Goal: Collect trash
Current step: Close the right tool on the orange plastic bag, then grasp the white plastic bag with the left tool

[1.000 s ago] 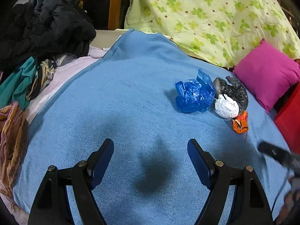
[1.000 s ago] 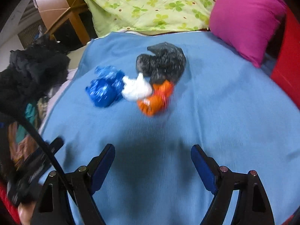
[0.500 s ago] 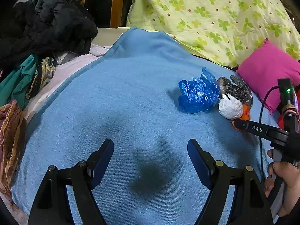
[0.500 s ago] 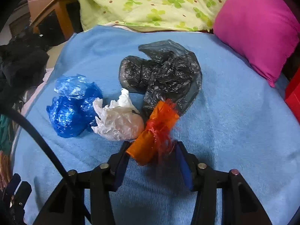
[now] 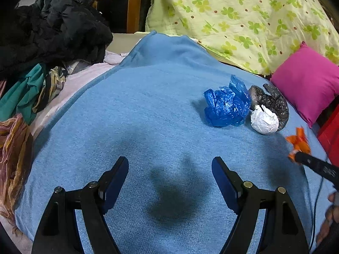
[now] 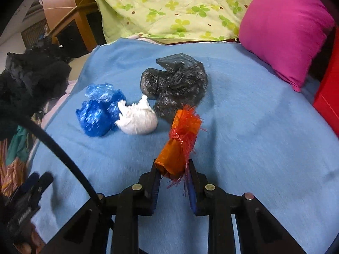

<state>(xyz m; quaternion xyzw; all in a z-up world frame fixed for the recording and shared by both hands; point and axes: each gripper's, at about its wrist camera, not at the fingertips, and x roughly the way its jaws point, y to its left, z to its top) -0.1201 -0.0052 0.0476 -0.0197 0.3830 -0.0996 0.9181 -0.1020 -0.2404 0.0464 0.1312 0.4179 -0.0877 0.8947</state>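
Observation:
My right gripper is shut on an orange wrapper with a red frayed tie and holds it above the blue blanket. The wrapper also shows in the left wrist view at the right edge. On the blanket lie a crumpled blue bag, a white wad and a black bag, touching one another; they show in the left wrist view too: blue, white, black. My left gripper is open and empty over the blanket.
A magenta pillow and a green clover quilt lie at the back. A heap of dark clothes and coloured cloth lies at the left. A red object stands at the right edge.
My right gripper closed on the orange wrapper and lifted it back from the pile. My left gripper stayed open and barely moved.

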